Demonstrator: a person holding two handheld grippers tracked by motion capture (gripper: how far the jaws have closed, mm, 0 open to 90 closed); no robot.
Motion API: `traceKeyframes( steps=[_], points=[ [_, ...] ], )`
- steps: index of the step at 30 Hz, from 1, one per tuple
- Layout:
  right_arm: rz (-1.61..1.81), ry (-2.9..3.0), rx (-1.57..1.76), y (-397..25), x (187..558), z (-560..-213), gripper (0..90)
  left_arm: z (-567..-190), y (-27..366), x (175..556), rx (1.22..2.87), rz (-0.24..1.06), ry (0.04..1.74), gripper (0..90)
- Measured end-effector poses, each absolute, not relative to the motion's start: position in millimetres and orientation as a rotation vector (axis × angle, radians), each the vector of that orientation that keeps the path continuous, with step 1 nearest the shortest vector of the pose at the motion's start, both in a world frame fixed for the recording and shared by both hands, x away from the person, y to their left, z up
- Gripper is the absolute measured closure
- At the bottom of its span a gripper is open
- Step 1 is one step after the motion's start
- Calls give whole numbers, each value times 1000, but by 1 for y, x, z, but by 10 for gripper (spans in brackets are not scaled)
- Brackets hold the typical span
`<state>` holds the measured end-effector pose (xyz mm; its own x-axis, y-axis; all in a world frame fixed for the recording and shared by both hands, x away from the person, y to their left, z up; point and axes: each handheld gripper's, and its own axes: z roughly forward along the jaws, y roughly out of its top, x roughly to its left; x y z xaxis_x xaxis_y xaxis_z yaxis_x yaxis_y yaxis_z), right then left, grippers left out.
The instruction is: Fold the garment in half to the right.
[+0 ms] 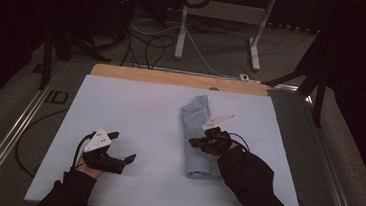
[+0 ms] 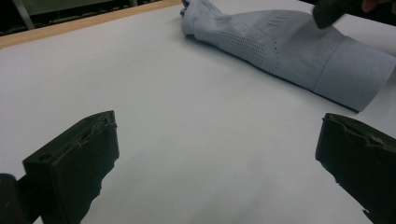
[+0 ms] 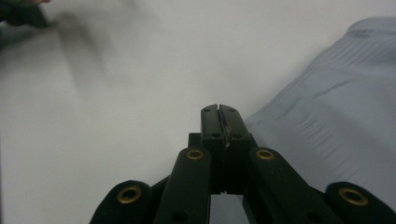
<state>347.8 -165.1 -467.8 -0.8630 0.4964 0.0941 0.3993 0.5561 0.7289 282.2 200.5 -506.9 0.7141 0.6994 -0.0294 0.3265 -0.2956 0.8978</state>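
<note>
A light blue garment (image 1: 197, 119), folded into a long narrow bundle, lies on the white sheet (image 1: 135, 114) right of centre, running from back to front. My right gripper (image 1: 191, 143) rests over the bundle's left edge, its jaws pressed together with nothing visible between them. In the right gripper view its tips (image 3: 218, 109) sit over the white surface beside the garment (image 3: 336, 116). My left gripper (image 1: 123, 146) is at the front left, open and empty, and points toward the garment (image 2: 289, 51). The left gripper view shows its jaws wide apart (image 2: 215, 154).
A wooden table edge (image 1: 173, 77) shows behind the white sheet. Beyond it are white desk legs (image 1: 181, 27) and cables (image 1: 151, 42) on the floor. A metal rail (image 1: 13, 128) runs along the left side. Broad bare sheet lies between the two grippers.
</note>
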Motion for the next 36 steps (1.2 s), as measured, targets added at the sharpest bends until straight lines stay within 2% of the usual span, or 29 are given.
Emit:
traceKeyframes(
  steps=[21,36],
  points=[
    [1162,2749,825,-177,322,-519,900,-510,200,284,1906,451,801,1],
    [1155,2805,774,-162,304,-529,900,-509,200,283,1904,457,794,1]
  ],
)
